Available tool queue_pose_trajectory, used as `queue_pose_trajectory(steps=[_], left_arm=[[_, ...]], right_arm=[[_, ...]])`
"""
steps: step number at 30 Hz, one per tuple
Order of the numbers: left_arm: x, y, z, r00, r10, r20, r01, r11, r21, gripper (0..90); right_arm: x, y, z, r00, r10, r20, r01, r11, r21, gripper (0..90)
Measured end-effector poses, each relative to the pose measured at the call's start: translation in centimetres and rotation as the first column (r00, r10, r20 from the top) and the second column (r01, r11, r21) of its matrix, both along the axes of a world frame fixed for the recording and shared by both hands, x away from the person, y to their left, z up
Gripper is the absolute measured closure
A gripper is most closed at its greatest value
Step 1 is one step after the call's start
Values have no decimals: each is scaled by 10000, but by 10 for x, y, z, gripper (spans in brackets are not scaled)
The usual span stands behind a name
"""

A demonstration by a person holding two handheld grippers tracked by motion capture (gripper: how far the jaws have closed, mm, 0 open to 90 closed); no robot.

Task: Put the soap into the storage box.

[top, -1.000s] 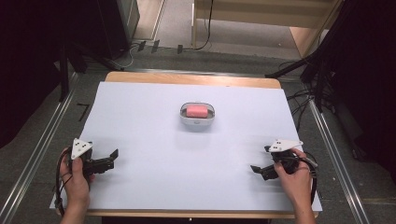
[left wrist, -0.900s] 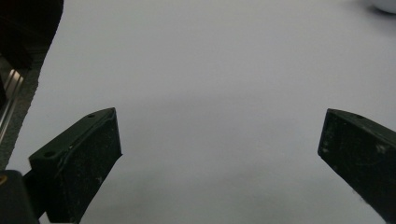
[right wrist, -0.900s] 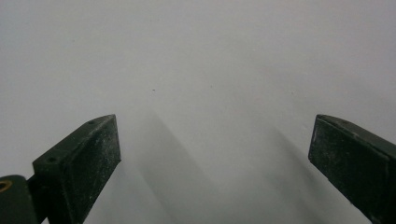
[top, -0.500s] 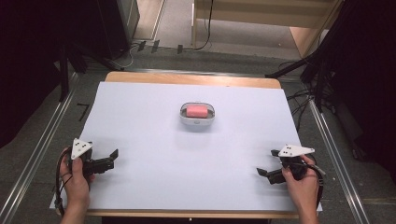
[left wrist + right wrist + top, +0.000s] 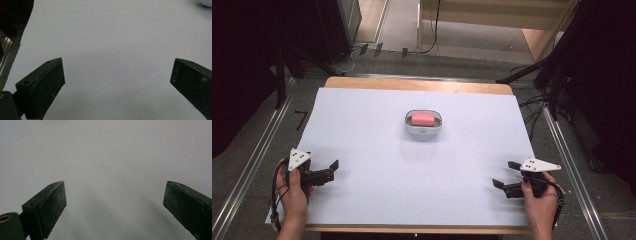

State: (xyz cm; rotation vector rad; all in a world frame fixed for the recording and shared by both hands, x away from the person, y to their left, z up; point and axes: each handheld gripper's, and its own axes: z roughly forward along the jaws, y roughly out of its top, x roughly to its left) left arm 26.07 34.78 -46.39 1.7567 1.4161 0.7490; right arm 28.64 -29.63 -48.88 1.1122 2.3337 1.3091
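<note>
A small white dish holding a pink block stands at the middle of the white table sheet. My left gripper rests near the front left corner with its jaws wide apart and nothing between them; in the left gripper view they frame bare sheet, and the dish's edge peeks in at the top right. My right gripper sits near the front right corner, open and empty, and its jaws also frame bare sheet. Both grippers are far from the dish.
The sheet covers a wooden table whose far edge shows. Metal rails run along the floor on both sides. Cables lie on the floor behind the table, and dark equipment stands at the left and right.
My right gripper has drifted toward the front edge and slightly to the right. The left gripper and the dish have stayed put.
</note>
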Motion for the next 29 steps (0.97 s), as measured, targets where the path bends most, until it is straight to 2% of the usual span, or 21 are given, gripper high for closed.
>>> queue_pose_trajectory(steps=[4,7,10,15,19,29], left_arm=[[0,0,0,10000,5,-11,-5,10000,15,0],[0,0,0,10000,4,-13,-4,10000,20,0],[0,0,0,10000,-1,-41,1,10000,10,0],[0,0,0,10000,1,-47,-1,10000,34,0],[0,0,0,10000,-7,-40,7,10000,28,0],[0,0,0,10000,0,-38,0,10000,-25,0]], right_arm=[[1,1,-1,10000,-6,-33,5,10000,-64,62],[1,-1,-1,10000,-19,-73,19,10000,83,67],[0,-3,-1,10000,-16,-13,16,9995,321,135],[0,-3,-1,10000,-38,52,37,9995,300,132],[-1,-6,0,9998,-152,99,146,9984,543,132],[0,-5,0,9998,-174,34,173,9989,446,132]])
